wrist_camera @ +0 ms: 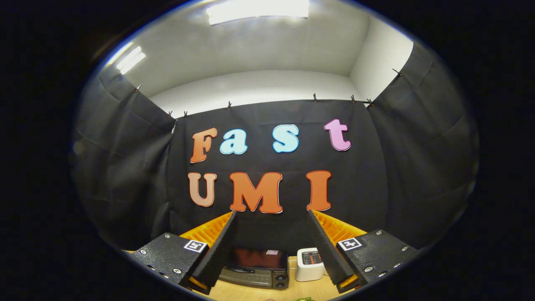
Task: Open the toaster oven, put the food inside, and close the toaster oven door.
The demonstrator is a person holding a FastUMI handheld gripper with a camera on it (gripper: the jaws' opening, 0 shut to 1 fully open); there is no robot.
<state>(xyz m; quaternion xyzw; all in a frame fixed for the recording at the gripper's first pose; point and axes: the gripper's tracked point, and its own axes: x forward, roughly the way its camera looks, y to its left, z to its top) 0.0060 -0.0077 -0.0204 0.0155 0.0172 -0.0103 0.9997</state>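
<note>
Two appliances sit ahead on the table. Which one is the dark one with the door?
The toaster oven, seen between the open gripper's fingers: dark, wide, door shut. The white toaster beside it is smaller.

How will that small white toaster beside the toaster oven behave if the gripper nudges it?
The white toaster looks boxy and flat-bottomed, so it would probably slide on the wooden table rather than roll. It seems small and likely light. The open gripper is well short of it.

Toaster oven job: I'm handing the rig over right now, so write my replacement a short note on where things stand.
Hand-held gripper: fingers open, holding nothing, raised above the table.
Toaster oven: on the table beyond and between the fingers, door shut.
White toaster: just beside the oven.
Food: something green peeks in at the near table edge; too little shows to identify.
Done: nothing yet.
Left: open door, load food, close door.
</note>
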